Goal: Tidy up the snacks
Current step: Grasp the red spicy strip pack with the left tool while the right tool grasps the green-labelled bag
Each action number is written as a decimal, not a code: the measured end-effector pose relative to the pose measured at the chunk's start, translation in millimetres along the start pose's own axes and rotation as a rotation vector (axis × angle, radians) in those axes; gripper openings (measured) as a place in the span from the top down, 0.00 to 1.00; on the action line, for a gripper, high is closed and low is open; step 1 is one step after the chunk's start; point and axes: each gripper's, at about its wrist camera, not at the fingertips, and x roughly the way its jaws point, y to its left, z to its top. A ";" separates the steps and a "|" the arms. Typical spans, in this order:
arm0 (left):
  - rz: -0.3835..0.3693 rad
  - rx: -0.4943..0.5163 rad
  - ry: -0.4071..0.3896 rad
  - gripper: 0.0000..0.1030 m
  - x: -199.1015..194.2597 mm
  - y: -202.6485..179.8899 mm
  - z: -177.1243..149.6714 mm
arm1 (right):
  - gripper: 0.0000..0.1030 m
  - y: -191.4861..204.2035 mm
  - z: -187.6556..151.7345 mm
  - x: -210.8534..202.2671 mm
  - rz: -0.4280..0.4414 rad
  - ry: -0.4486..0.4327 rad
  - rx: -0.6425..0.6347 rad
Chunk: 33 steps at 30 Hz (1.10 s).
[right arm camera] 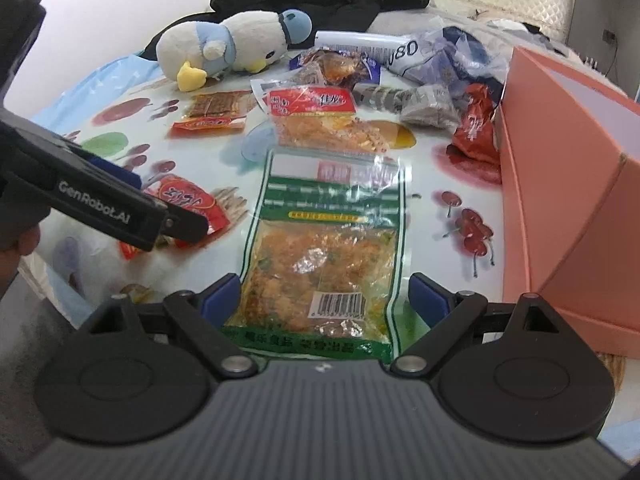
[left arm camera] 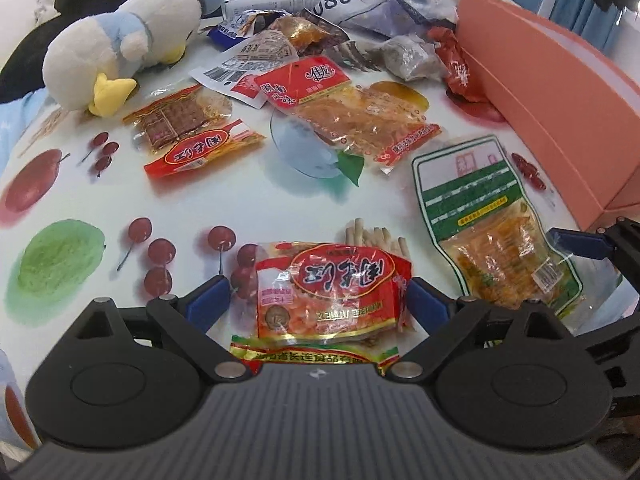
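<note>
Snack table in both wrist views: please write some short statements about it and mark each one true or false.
1. The left claw stands open around a red snack packet. True.
2. The right claw holds a green-edged packet lifted off the table. False: the packet lies flat on the fruit-print tablecloth, and the claw is open with a finger on each side of it.
3. A plush duck lies at the far side of the table. True.
4. The orange box stands on the left side of the table. False: it is on the right side in both views.
5. All the snacks are already inside the box. False: many packets lie spread on the cloth.
</note>
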 end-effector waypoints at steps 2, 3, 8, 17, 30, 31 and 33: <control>0.009 0.023 -0.005 0.12 0.7 -4.1 -0.4 | 0.09 -4.6 -0.1 3.5 0.022 0.021 0.031; 0.010 0.025 -0.006 0.14 0.5 -4.8 -0.6 | 0.09 -4.0 1.2 4.0 0.022 0.029 0.027; 0.015 0.027 -0.012 0.24 -0.8 -11.1 -0.6 | 0.23 1.1 1.5 3.7 0.031 0.034 -0.006; 0.017 -0.010 -0.032 0.36 -4.4 -20.8 -0.6 | 0.50 5.9 5.2 -2.5 0.065 0.039 -0.015; -0.019 -0.220 -0.055 0.48 -30.1 -5.4 -1.2 | 0.55 -18.4 10.0 -22.5 0.057 0.013 0.132; -0.020 -0.234 -0.056 0.48 -33.1 -4.7 -0.7 | 0.55 -19.5 11.4 -25.4 0.054 0.006 0.135; -0.020 -0.257 -0.066 0.48 -37.5 -3.8 0.1 | 0.55 -21.3 15.9 -31.4 0.050 -0.008 0.144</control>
